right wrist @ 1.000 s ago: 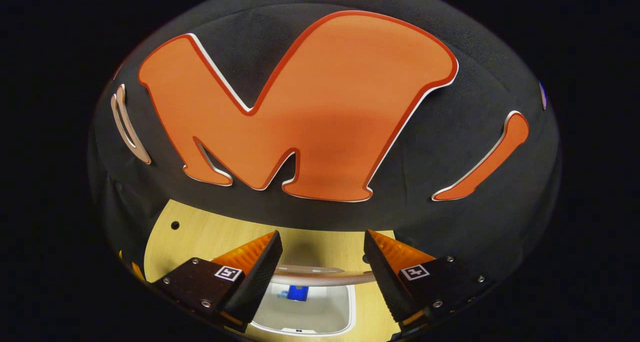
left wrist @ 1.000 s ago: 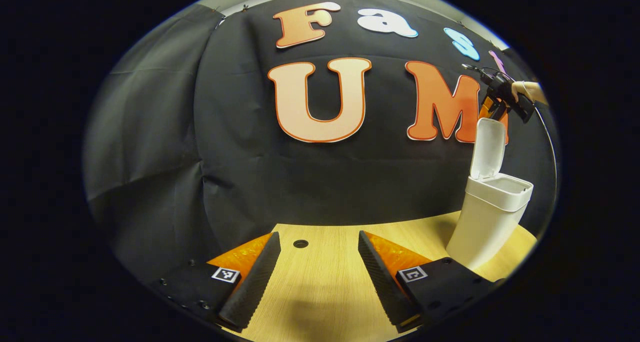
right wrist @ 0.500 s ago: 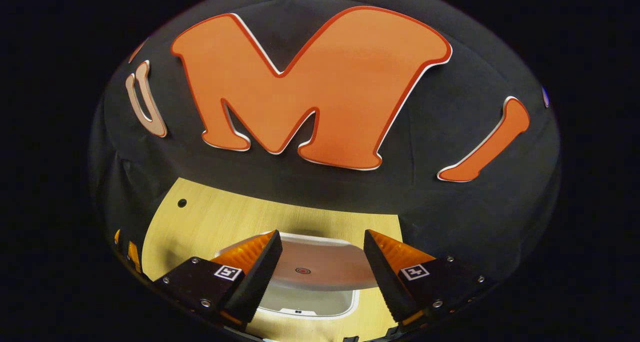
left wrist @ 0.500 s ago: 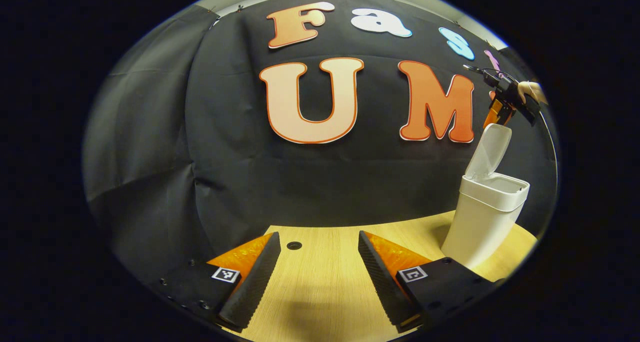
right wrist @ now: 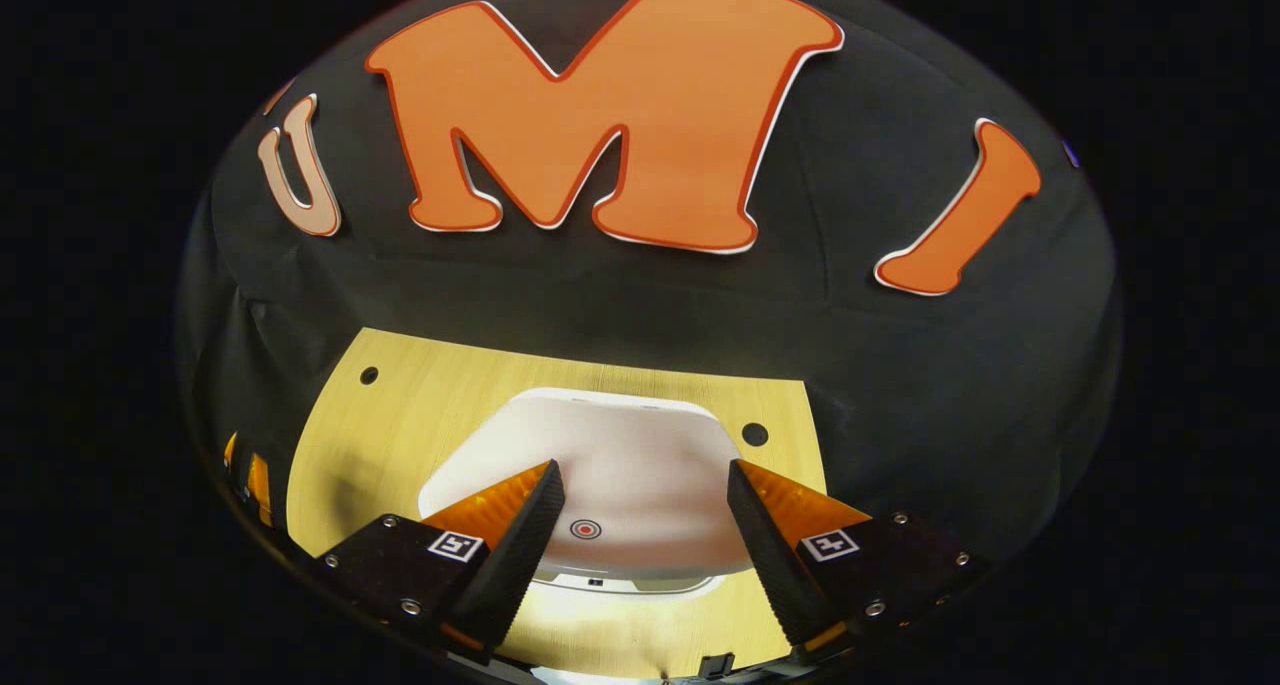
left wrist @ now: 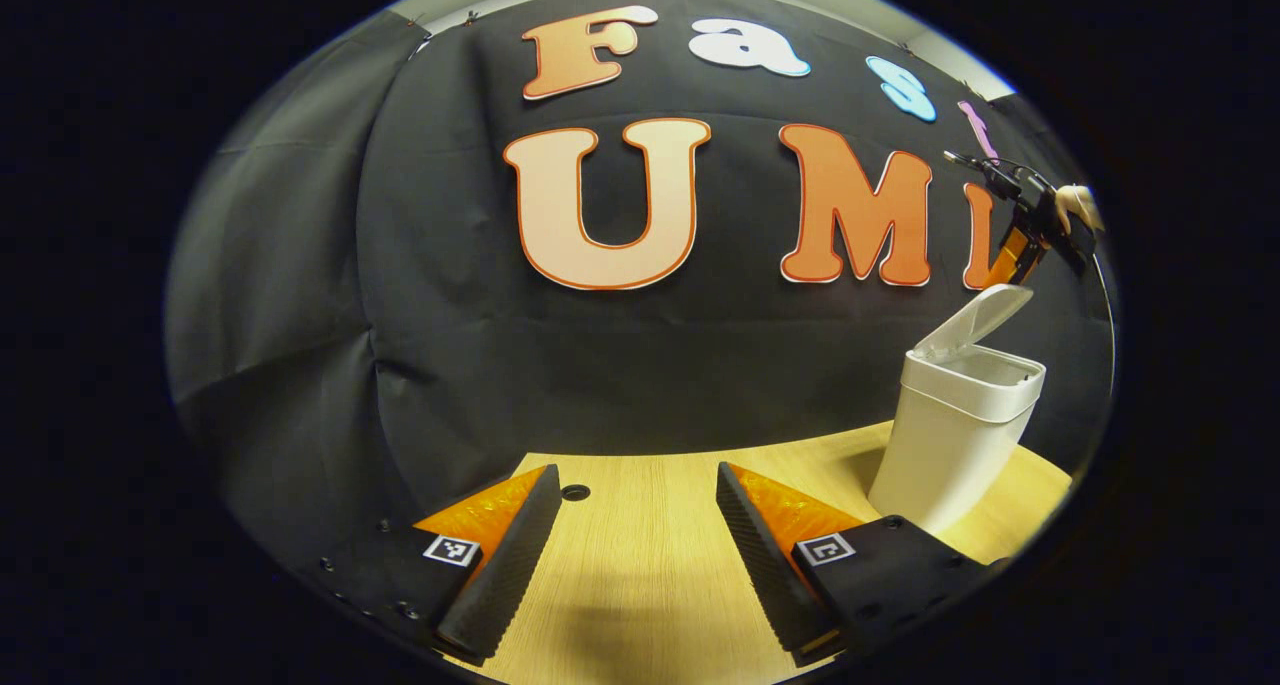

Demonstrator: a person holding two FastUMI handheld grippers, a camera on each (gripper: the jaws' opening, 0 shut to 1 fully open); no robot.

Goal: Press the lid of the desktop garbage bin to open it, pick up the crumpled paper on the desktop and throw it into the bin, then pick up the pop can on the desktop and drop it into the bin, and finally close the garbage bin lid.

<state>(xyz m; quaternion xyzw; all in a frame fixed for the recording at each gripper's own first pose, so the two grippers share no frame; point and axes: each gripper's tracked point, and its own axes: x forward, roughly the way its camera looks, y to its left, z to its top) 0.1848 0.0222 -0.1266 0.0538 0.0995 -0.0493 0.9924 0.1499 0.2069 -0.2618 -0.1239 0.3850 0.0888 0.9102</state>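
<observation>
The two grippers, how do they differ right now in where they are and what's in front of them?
The left gripper sits low over the bare wooden desktop, off to the side of the white garbage bin. The right gripper is up above that bin, right by its half-lowered lid, whose red-ringed mark lies between its fingers. Both have open jaws and hold nothing.
</observation>
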